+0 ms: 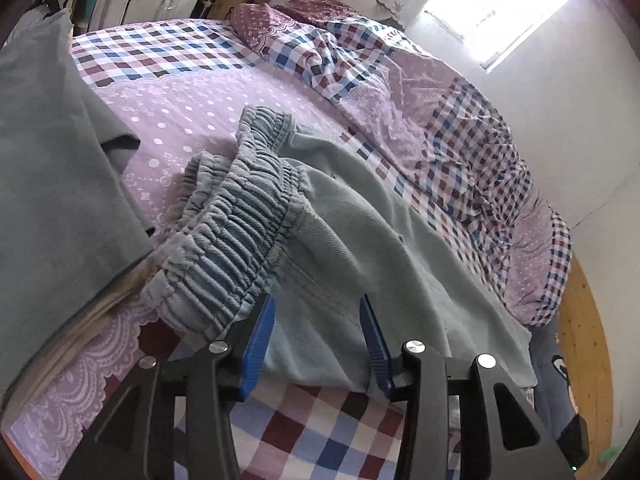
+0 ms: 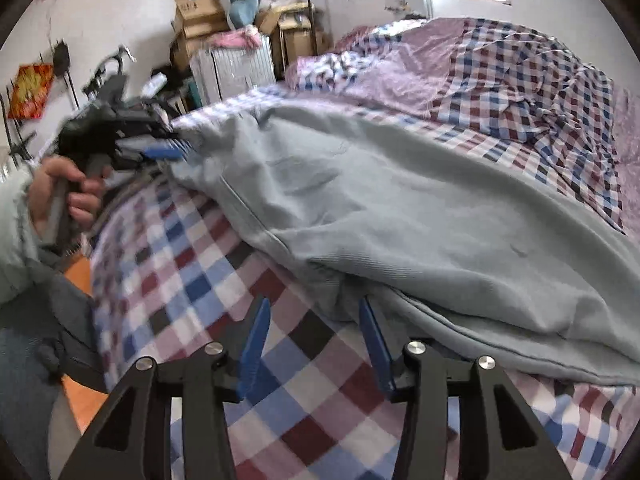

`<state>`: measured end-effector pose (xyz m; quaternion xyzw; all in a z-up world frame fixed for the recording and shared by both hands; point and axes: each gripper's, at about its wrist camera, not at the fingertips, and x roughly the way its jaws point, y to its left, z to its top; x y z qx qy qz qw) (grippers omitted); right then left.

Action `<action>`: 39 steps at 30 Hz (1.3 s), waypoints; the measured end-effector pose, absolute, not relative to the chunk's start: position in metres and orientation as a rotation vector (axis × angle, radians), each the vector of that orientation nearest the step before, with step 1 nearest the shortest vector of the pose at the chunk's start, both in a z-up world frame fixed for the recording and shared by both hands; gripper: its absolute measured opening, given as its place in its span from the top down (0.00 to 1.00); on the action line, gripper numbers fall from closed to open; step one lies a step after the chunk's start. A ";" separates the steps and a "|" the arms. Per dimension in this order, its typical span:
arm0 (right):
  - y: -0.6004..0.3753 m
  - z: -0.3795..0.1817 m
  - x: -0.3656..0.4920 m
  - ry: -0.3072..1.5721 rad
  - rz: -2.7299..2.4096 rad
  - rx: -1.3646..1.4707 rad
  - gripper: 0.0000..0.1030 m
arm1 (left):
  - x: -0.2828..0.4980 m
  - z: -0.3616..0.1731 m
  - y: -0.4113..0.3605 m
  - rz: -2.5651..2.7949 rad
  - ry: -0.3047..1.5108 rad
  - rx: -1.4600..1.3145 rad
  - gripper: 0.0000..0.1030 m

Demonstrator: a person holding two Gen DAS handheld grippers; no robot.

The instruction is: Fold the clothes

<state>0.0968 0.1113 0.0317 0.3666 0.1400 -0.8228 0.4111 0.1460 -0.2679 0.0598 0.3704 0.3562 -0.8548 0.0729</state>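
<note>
Light blue pants (image 1: 360,216) lie spread on the checked bed sheet (image 1: 320,420), their bunched elastic waistband (image 1: 240,220) toward the left. My left gripper (image 1: 317,300) is open, its blue fingers (image 1: 260,340) standing apart on either side of the fabric just below the waistband. In the right wrist view the pants (image 2: 400,200) stretch across the bed. My right gripper (image 2: 314,302) is open over the sheet (image 2: 240,300), right at the near edge of the pants. A hand (image 2: 68,196) holds the left gripper (image 2: 160,152) at the far end of the pants, blurred.
A grey garment (image 1: 60,160) lies on a stack at the left of the bed. A crumpled checked quilt (image 1: 440,100) (image 2: 540,80) fills the far side. Cardboard boxes (image 2: 200,20) and a suitcase (image 2: 236,68) stand by the wall. Wooden floor (image 1: 580,340) lies past the bed's right edge.
</note>
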 end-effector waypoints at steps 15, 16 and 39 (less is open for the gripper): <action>0.110 0.046 0.097 0.165 -2.082 0.879 0.94 | 0.172 0.066 -0.295 -2.498 1.234 1.041 0.54; 0.115 0.045 0.098 0.148 -2.077 0.883 0.94 | 0.174 0.070 -0.299 -2.492 1.219 1.017 0.53; 0.112 0.021 0.084 0.080 -2.110 0.964 0.84 | 0.116 0.064 -0.287 -2.795 0.437 1.203 0.58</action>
